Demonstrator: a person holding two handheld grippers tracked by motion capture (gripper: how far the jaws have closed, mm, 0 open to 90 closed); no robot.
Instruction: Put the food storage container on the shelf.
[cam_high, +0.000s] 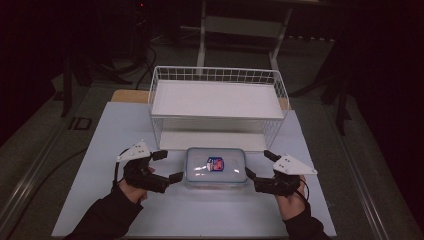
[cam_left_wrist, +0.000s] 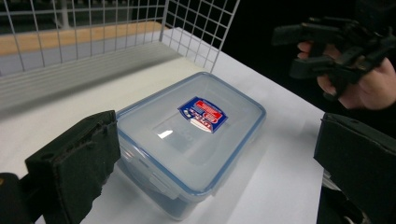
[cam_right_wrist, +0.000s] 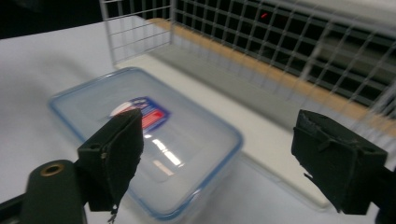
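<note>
A clear plastic box (cam_high: 216, 167) with a blue-rimmed snap lid and a blue and red label lies flat on the white table (cam_high: 125, 130), just in front of the wire rack. My left gripper (cam_high: 169, 166) is open at the box's left end, its fingertips close to the side wall. At the right end my right gripper (cam_high: 259, 164) is open too, pointing at the box. In the left gripper view the box (cam_left_wrist: 191, 135) lies beyond the spread jaws, with the right gripper (cam_left_wrist: 294, 52) farther off. In the right gripper view the box (cam_right_wrist: 149, 135) is blurred between wide jaws.
A white wire rack (cam_high: 217, 100) with a flat white shelf stands right behind the box, its mesh (cam_right_wrist: 261, 42) close to the right hand. A strip of wooden board (cam_high: 131, 96) shows behind the table. The room beyond is dark.
</note>
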